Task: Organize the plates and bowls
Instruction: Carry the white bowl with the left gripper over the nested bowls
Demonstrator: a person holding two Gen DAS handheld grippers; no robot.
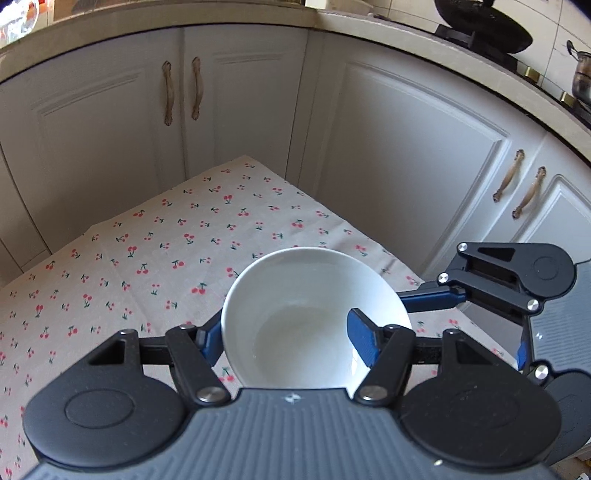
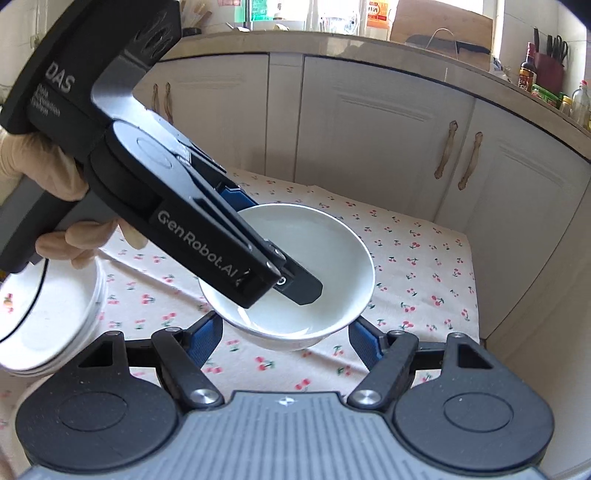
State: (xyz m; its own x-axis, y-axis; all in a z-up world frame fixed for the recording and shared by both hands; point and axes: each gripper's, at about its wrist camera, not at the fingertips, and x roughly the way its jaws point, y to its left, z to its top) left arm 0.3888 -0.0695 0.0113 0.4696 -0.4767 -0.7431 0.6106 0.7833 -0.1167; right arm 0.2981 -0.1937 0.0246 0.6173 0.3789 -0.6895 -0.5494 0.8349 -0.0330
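Here, nearest the lens, the left gripper (image 1: 288, 339) is clamped on a white bowl (image 1: 295, 288). One blue ribbed finger (image 1: 364, 341) is inside the bowl and the other is against the outside, so the wall is pinched between them. That is probably the only workable hold on a round, smooth, glazed vessel too wide to span. The bowl looks to be carried just clear of the table and tilted slightly towards the camera.

The right gripper (image 2: 286, 332) has its jaws spread with nothing pinched. Its fingertips flank the bowl's underside, and I cannot tell whether either touches. My guess is that it is there to steady the load or catch a slip.

A hand in a cream glove (image 2: 40, 173) grips the left tool's matte black handle. Beside it, at the table's left edge, sits a stack of plates (image 2: 44, 314). They are shallow, glossy and white, and the top one has a thin dark rim line. The stack suggests the sorting has started and the bowl has no settled place yet.

Below lies a cherry-print tablecloth (image 1: 147, 258) of soft, creased woven fabric. Beyond it are panelled white cupboard doors (image 1: 406, 147) with curved bronze handles (image 2: 469, 158). A pale stone worktop (image 1: 184, 14) runs above, with a black wok (image 1: 484, 26) at one end and a kitchen knife (image 2: 461, 46) at the other.
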